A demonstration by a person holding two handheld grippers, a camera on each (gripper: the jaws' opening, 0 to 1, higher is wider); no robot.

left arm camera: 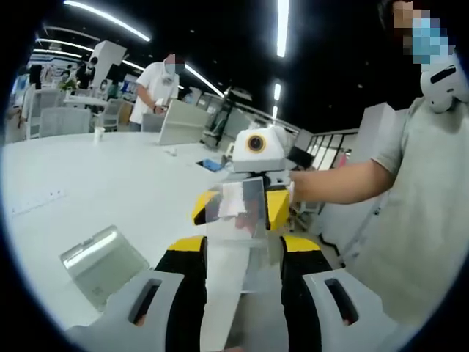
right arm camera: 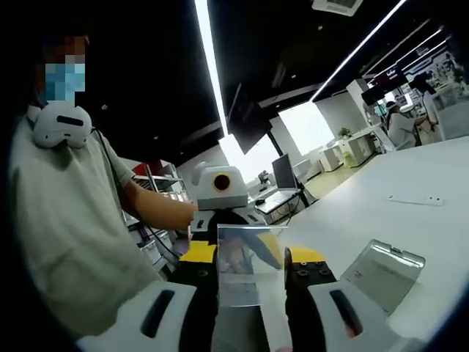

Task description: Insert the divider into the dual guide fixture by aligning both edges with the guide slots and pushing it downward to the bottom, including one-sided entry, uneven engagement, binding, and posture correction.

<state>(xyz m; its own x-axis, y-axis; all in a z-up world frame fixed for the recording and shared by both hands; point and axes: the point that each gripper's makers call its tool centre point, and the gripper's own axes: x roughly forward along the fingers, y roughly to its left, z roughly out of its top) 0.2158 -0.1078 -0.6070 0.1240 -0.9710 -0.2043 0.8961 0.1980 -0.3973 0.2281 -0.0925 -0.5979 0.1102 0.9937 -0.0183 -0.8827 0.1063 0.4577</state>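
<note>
The divider (left arm camera: 236,213) is a clear plate, held in the air between my two grippers, which face each other. In the left gripper view it runs up from between my left gripper's (left arm camera: 242,246) yellow-tipped jaws to the right gripper (left arm camera: 242,209), whose yellow jaws flank its far end. In the right gripper view the divider (right arm camera: 250,268) fills the gap of my right gripper (right arm camera: 250,257), and the left gripper (right arm camera: 220,192) sits just behind its top edge. The guide fixture (left arm camera: 102,262), a clear box-like piece, lies on the white table (left arm camera: 110,183) to the side, also the fixture (right arm camera: 385,273).
The person holding the grippers stands at the table's edge (left arm camera: 410,220), with a headset around the neck. Another person (left arm camera: 157,92) works at a far desk. A small cup (left arm camera: 99,134) and a blue item (left arm camera: 210,164) lie far back on the table.
</note>
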